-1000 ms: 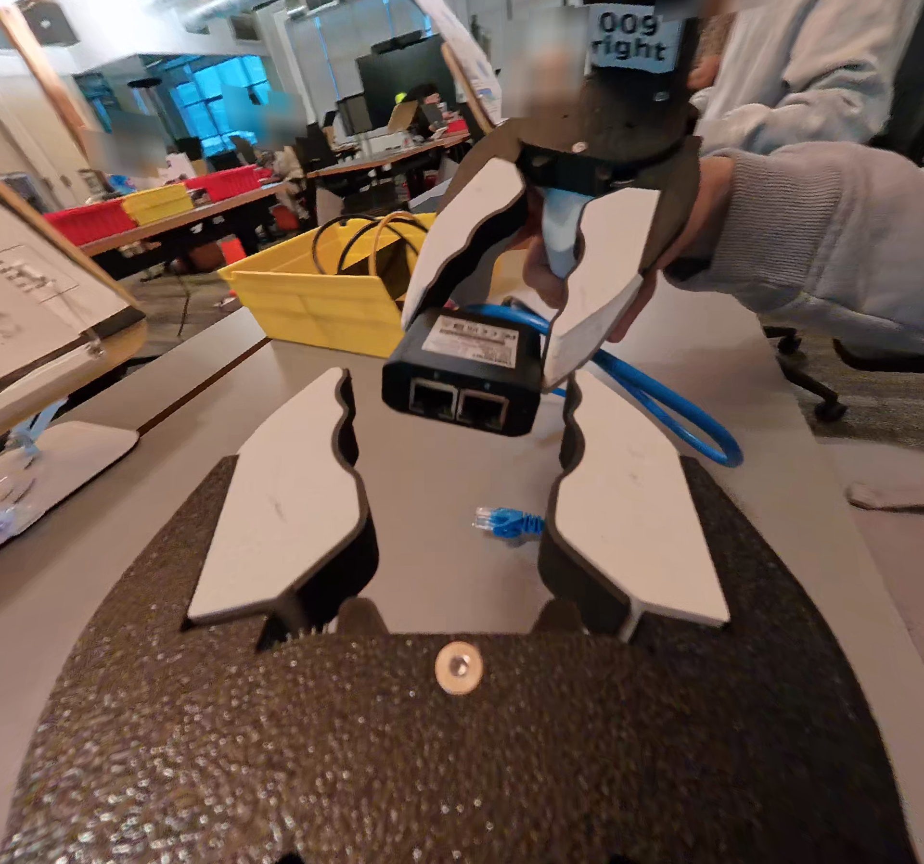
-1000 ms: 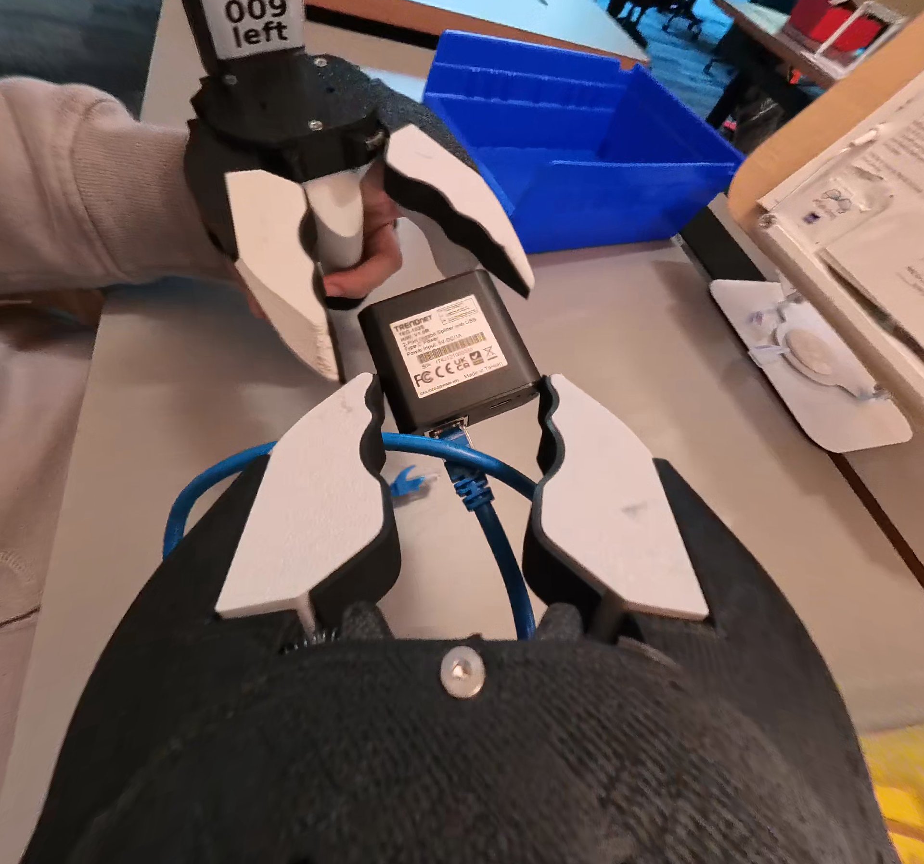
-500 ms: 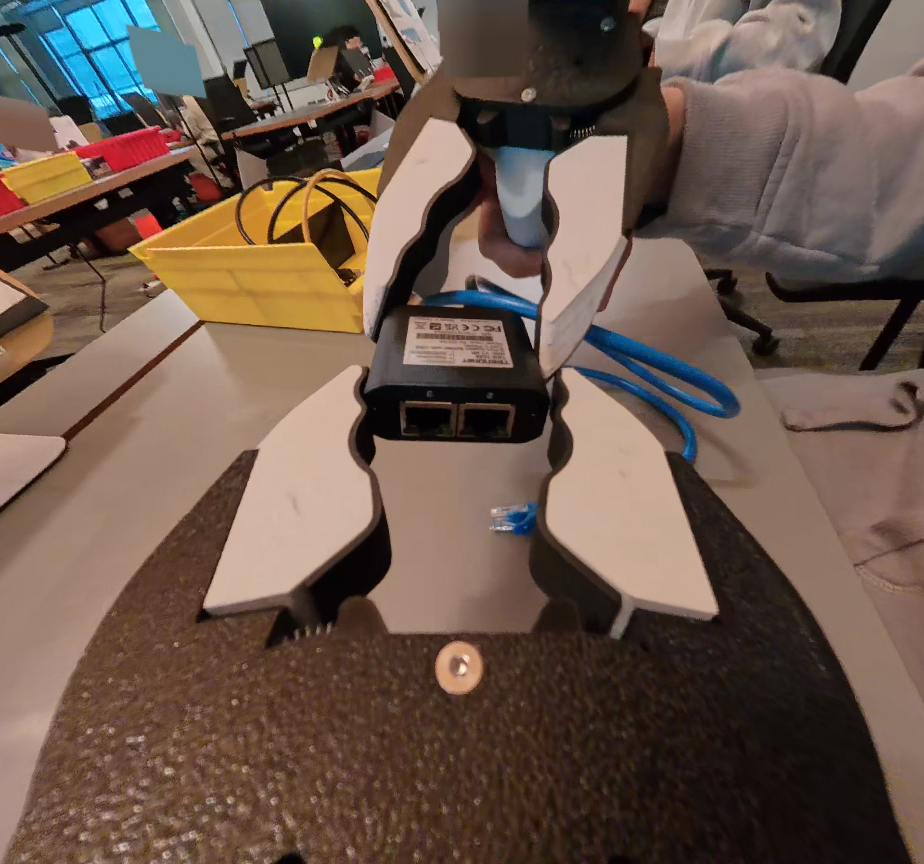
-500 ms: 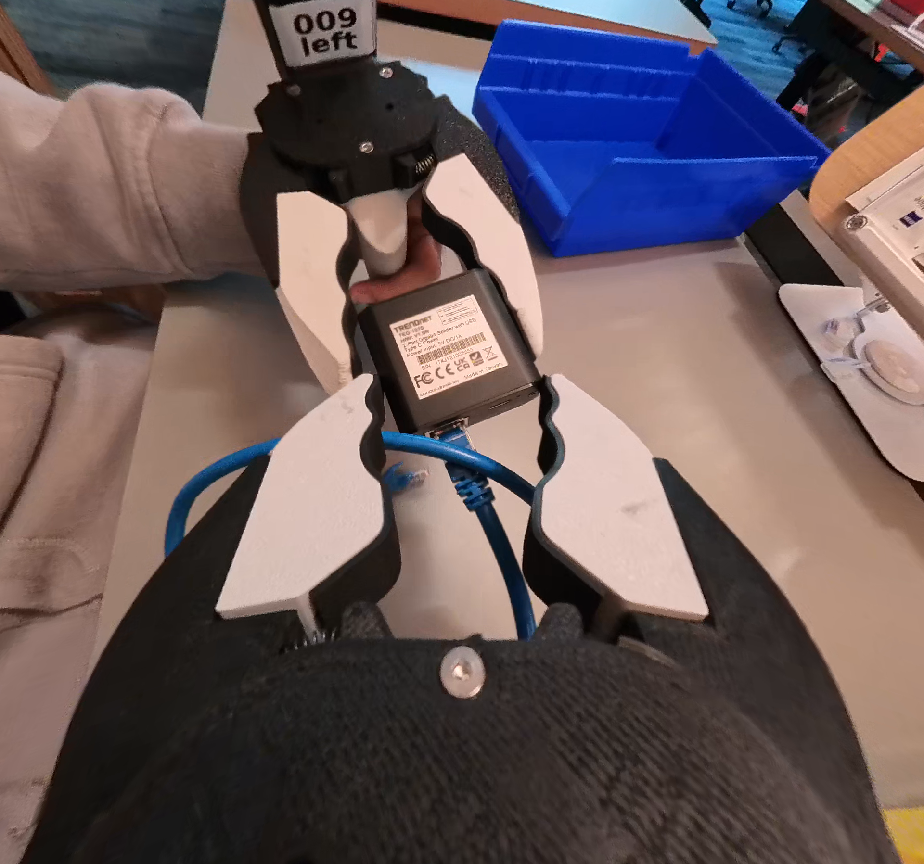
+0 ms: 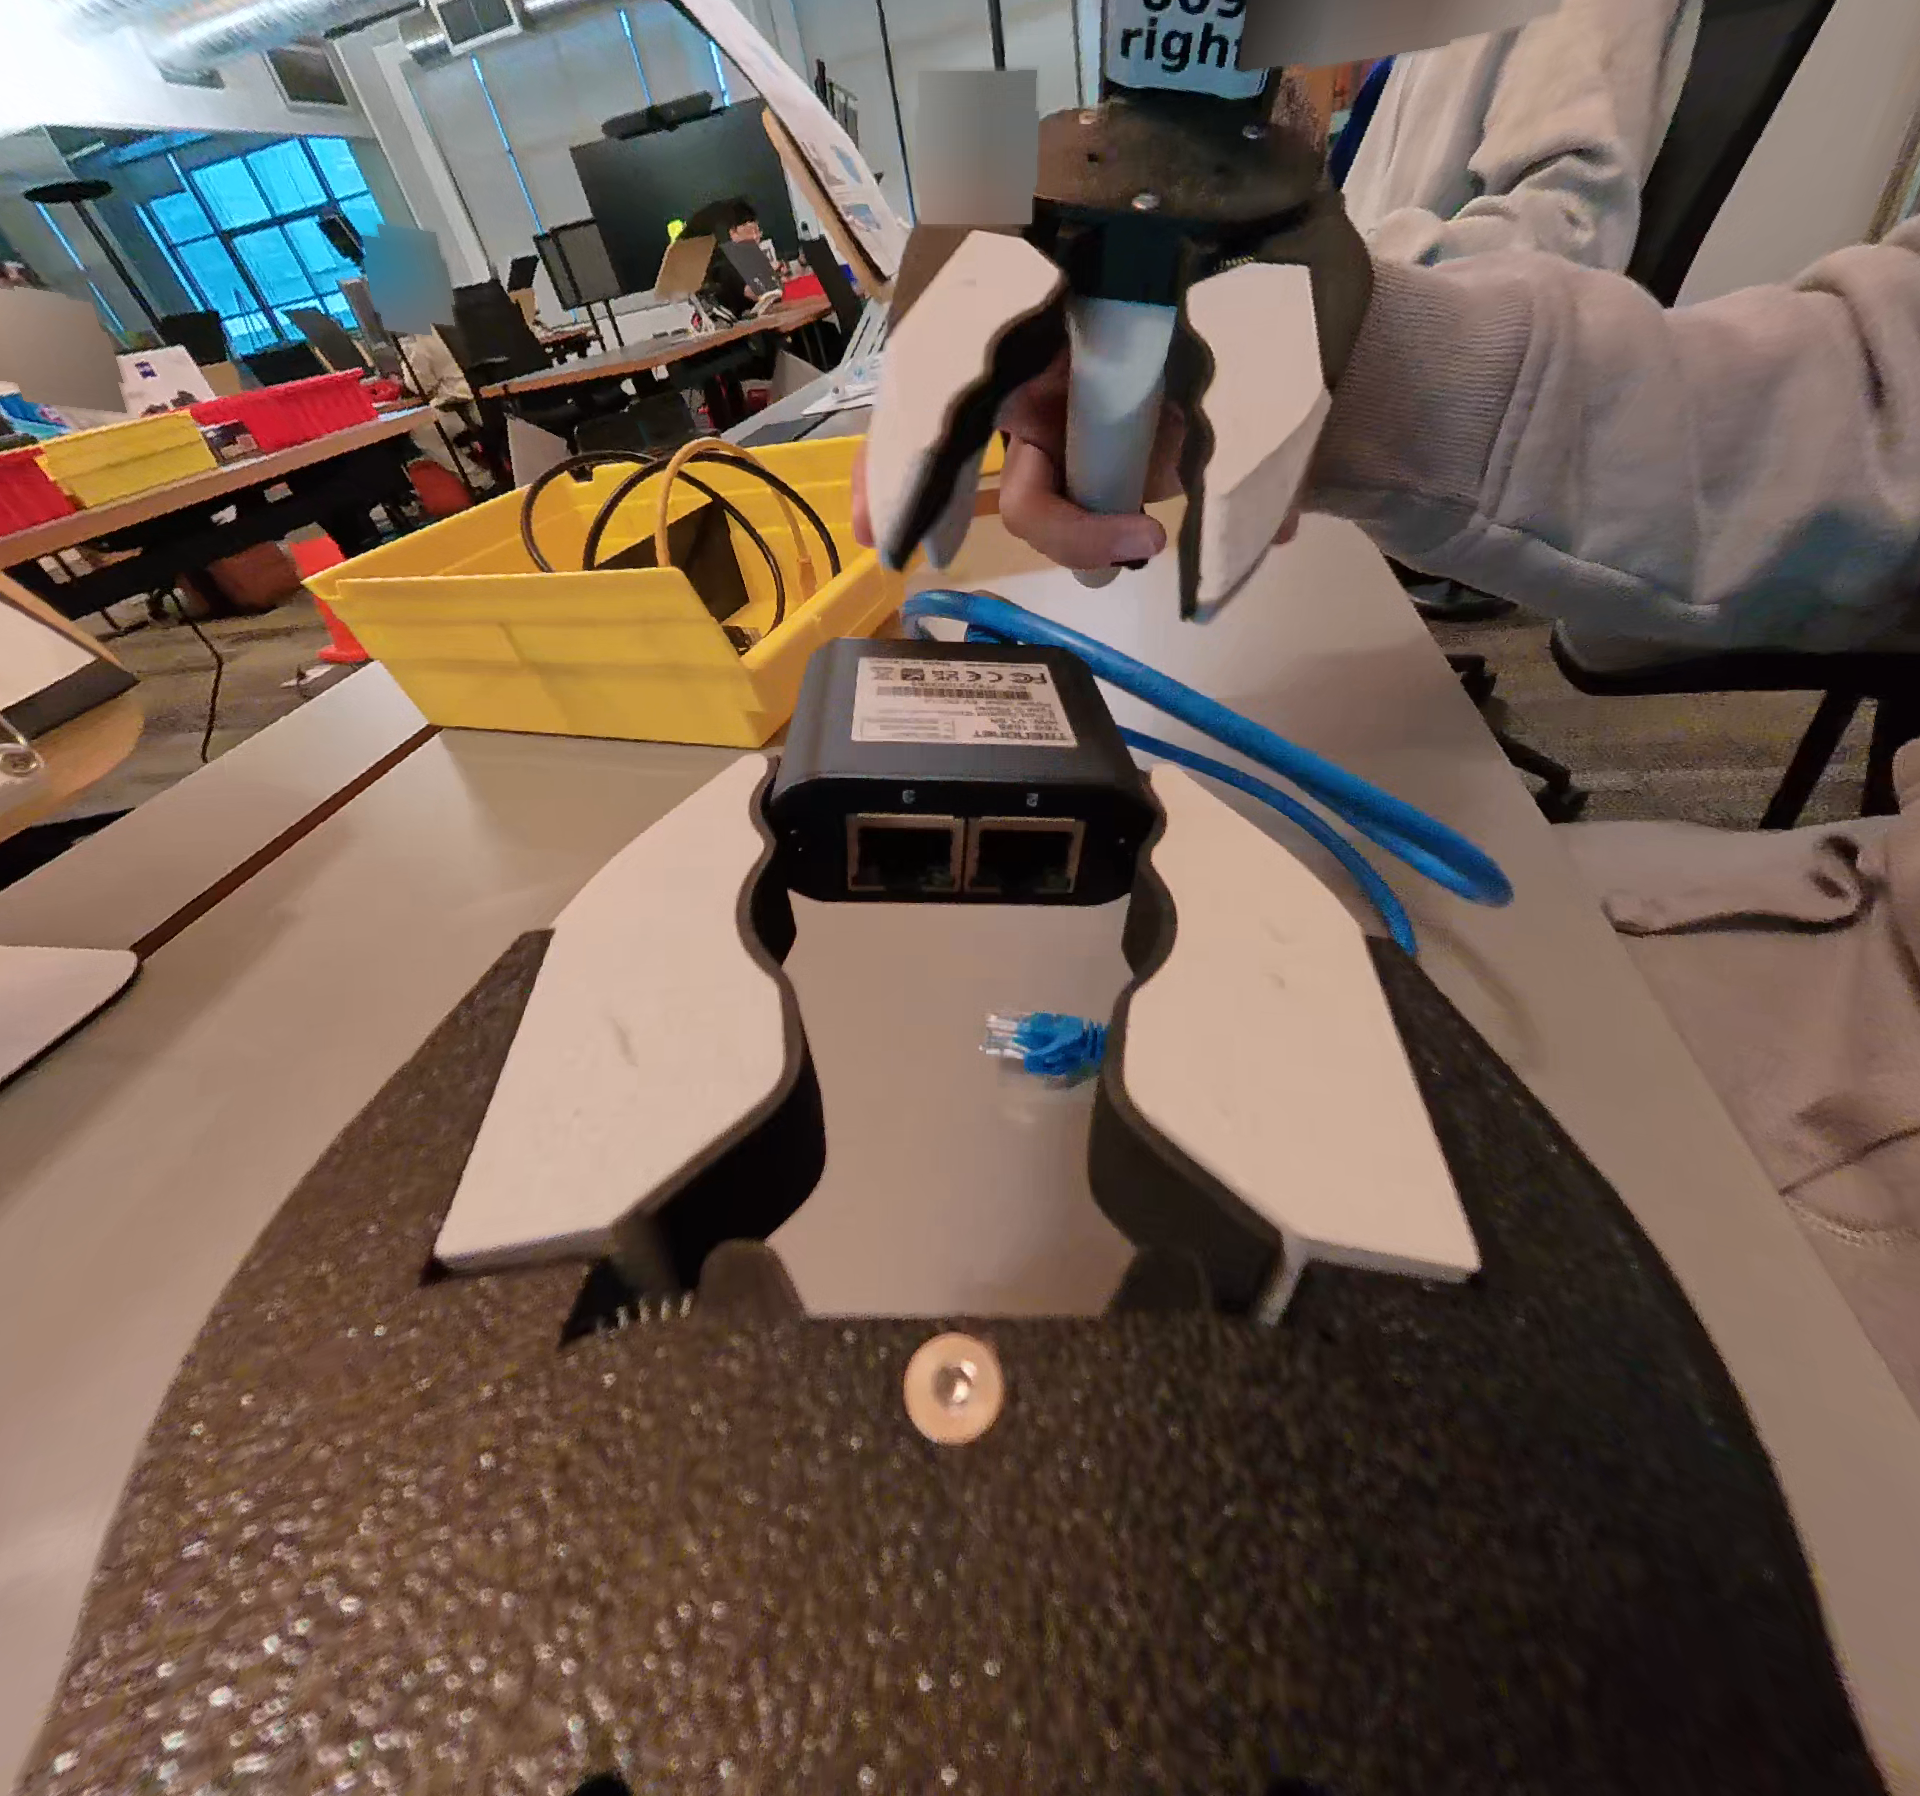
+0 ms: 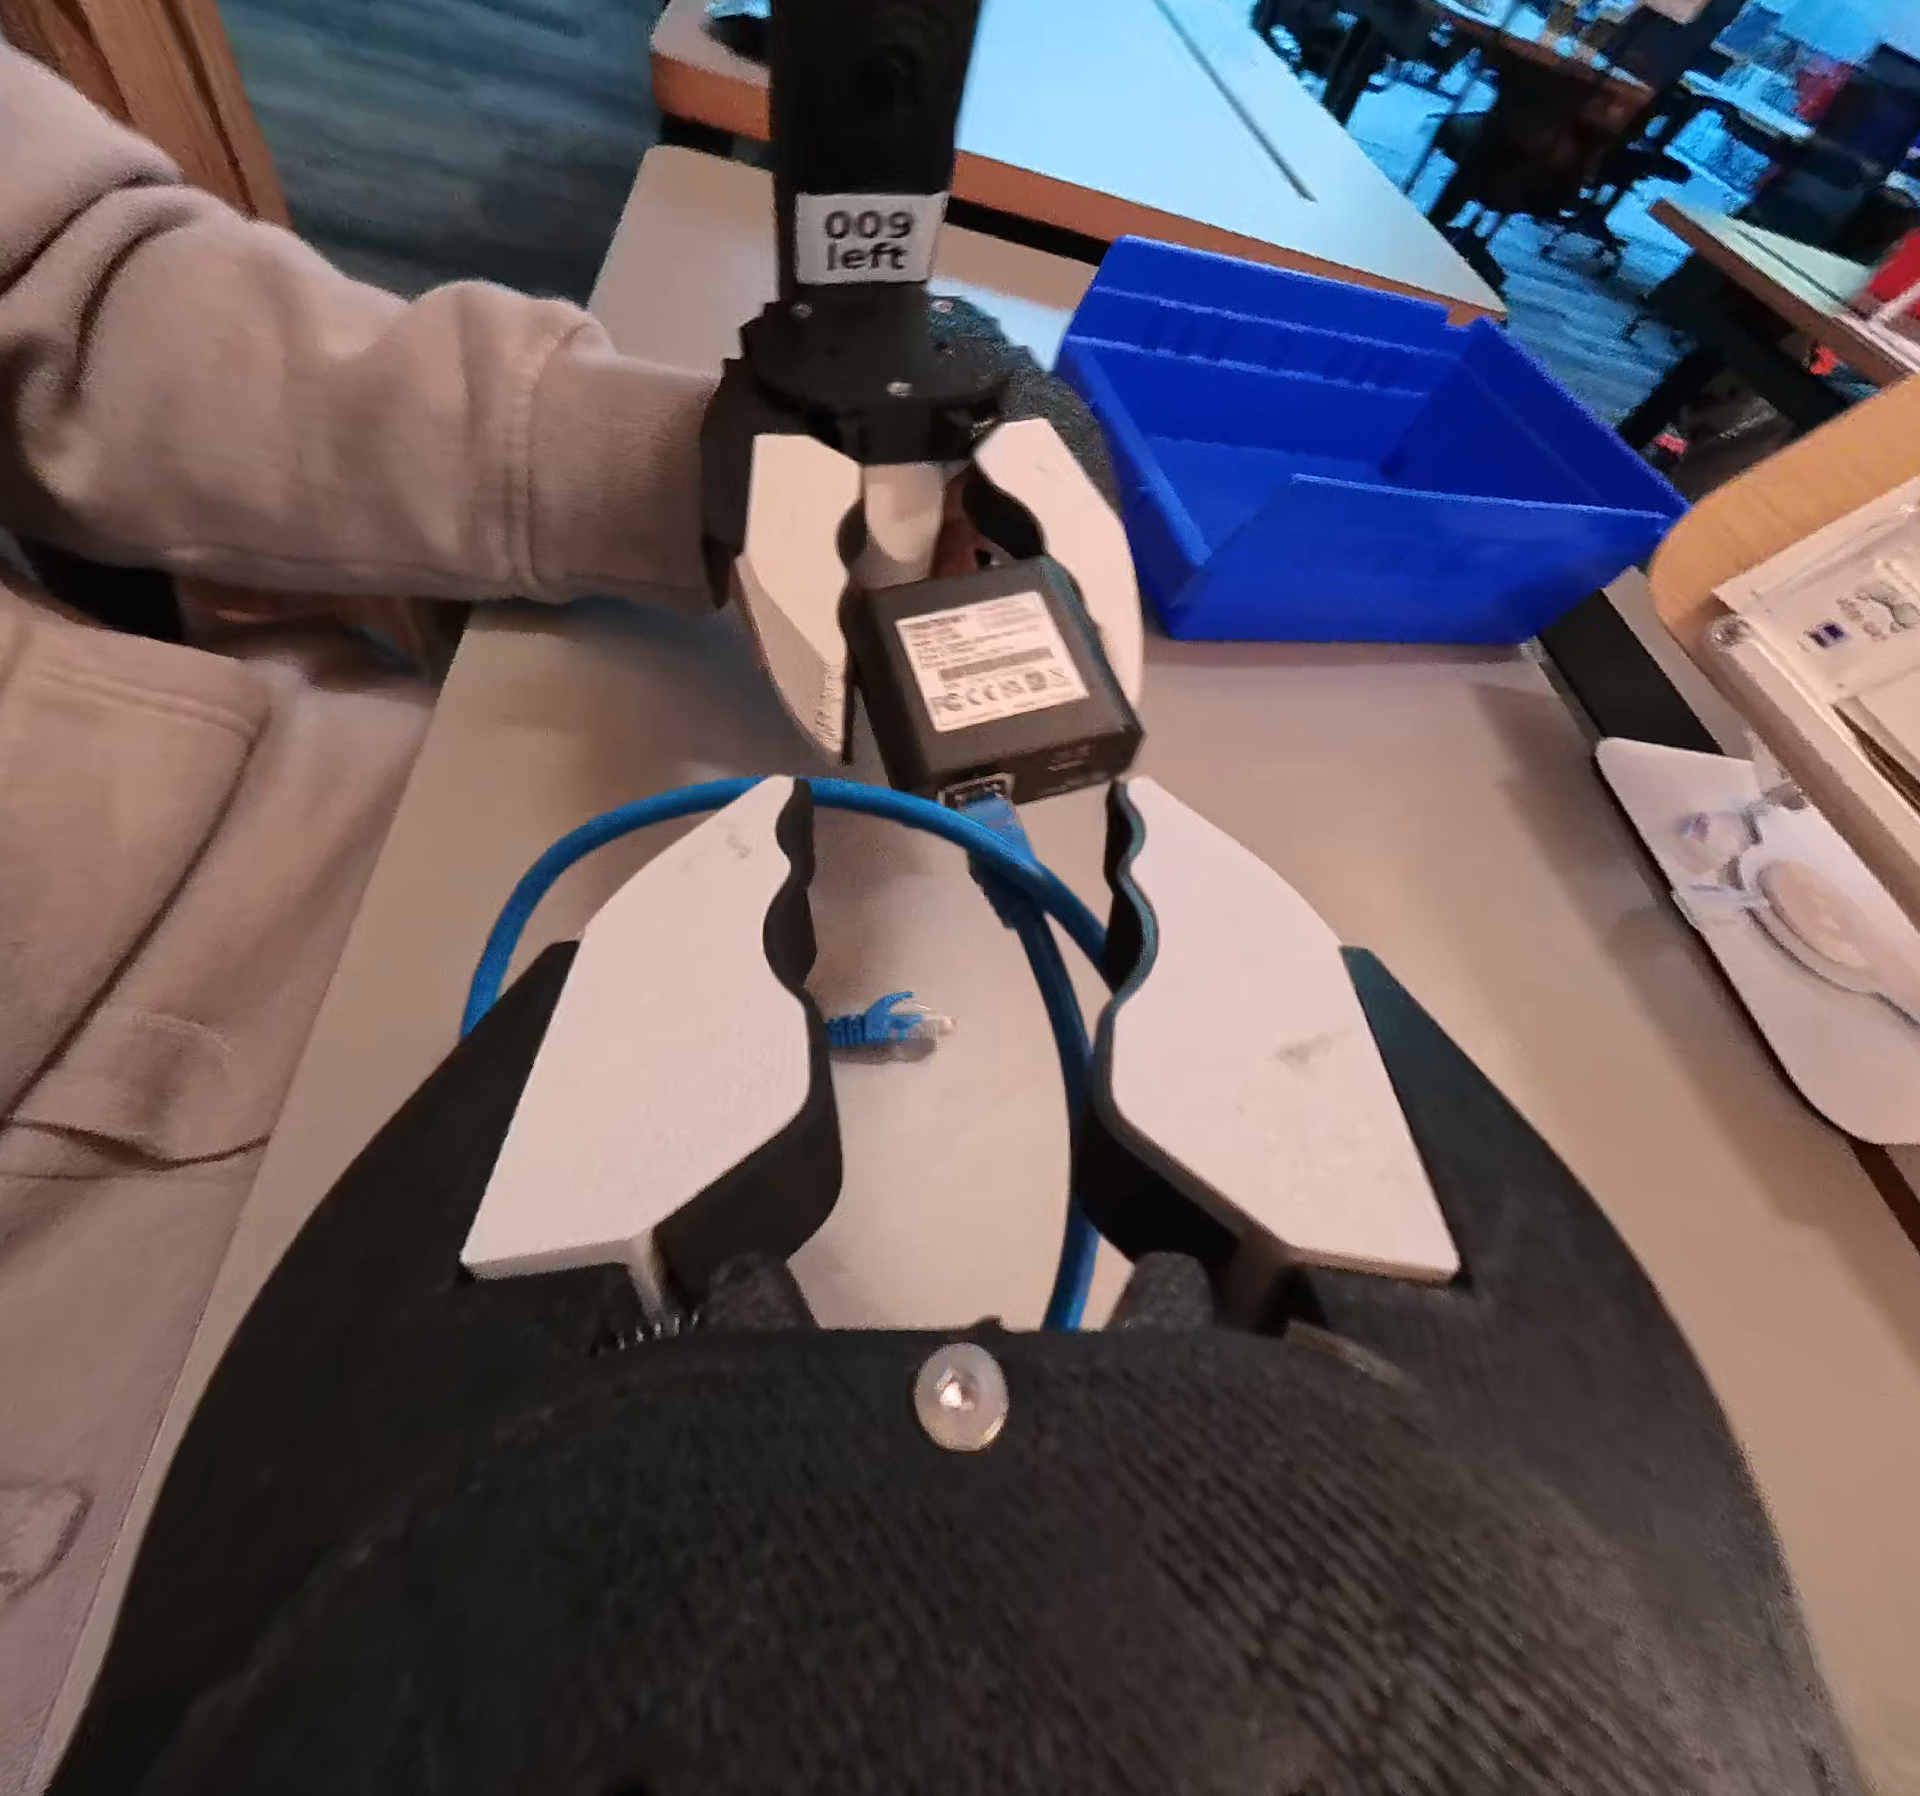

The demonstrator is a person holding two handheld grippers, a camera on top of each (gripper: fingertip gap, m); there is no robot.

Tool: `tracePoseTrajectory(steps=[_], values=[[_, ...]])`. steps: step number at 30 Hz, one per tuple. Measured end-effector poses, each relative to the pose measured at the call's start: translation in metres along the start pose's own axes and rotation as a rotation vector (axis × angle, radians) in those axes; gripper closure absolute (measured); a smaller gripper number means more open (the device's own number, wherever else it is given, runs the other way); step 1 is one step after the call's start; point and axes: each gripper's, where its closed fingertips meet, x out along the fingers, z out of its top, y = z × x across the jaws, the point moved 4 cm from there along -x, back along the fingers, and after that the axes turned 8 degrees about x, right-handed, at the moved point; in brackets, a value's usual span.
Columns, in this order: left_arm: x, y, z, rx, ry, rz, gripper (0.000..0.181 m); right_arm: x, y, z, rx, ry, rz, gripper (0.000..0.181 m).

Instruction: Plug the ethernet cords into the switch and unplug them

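The black switch (image 5: 956,707) is gripped by its sides between the fingertips of my left gripper (image 5: 961,801), with two empty ports facing that camera. A blue ethernet cord (image 5: 1299,780) is plugged into the switch's far side and loops to the right. Its loose plug (image 5: 1044,1040) lies on the table between my left fingers. My right gripper (image 5: 1044,572) hangs open and empty above and behind the switch. In the right wrist view, my right gripper (image 6: 956,801) is open just short of the switch (image 6: 987,666), over the plugged cord (image 6: 1013,842) and the loose plug (image 6: 883,1024).
A yellow bin (image 5: 582,645) with black and yellow cables stands behind the switch. A blue bin (image 6: 1382,541) stands beyond it in the right wrist view. A white packet (image 6: 1787,936) and a board with papers (image 6: 1818,624) lie at the table's right edge (image 6: 1621,707).
My left gripper has closed on the switch. My right gripper has let the switch go and drawn back and up, open.
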Motion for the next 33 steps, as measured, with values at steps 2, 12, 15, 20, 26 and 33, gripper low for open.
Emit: tracePoseTrajectory(steps=[2,12,15,20,26,33], values=[[-0.001,-0.002,-0.001,0.005,0.008,-0.020,0.120,-0.003,-0.004,0.001,0.029,-0.007,-0.031,0.117],[0.004,-0.014,0.004,0.057,-0.013,-0.085,0.120,0.024,0.005,-0.006,0.038,0.053,0.051,0.125],[0.004,-0.014,0.007,0.058,-0.039,-0.079,0.120,0.023,0.006,-0.004,0.022,0.054,0.043,0.125],[0.003,-0.009,0.009,0.033,0.000,-0.034,0.119,0.020,0.003,-0.005,0.065,0.053,-0.032,0.125],[0.007,-0.013,0.005,0.075,0.068,-0.046,0.119,0.021,0.007,-0.009,0.028,0.159,-0.048,0.125],[0.011,-0.013,0.001,0.123,0.109,-0.036,0.120,0.023,0.005,-0.013,-0.012,0.216,-0.068,0.125]])
